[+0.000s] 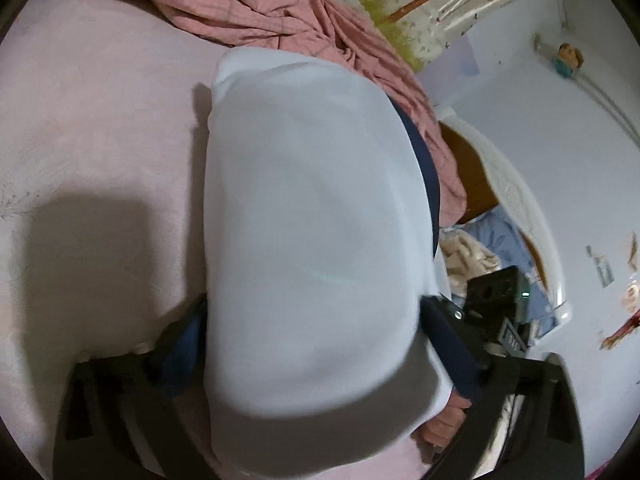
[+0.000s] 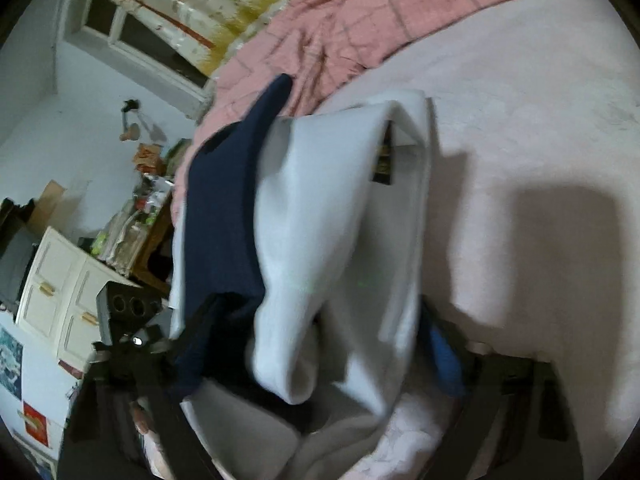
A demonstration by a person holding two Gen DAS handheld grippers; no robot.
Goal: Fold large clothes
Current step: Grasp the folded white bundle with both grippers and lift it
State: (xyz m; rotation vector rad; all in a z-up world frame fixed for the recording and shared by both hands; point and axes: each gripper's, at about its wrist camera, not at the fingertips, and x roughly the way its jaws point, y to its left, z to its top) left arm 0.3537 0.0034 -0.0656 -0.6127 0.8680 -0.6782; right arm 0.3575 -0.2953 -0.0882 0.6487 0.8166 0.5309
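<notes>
1. We have the white-and-navy garment [image 1: 304, 216] between the jaws of both grippers, folded into a thick bundle over the pale pink bed sheet [image 1: 88, 128].
2. The left gripper [image 1: 308, 364] has cloth filling the gap between its jaws — we cannot tell whether it is clamped or merely loose around it.
3. The right gripper [image 2: 320, 364] likewise straddles white and navy layers; its grip is unclear too.
4. We judge the folding well along — the bundle looks compact, with setting it down and smoothing left. A crumpled pink blanket [image 2: 352, 28] lies beyond the jaws.
</notes>
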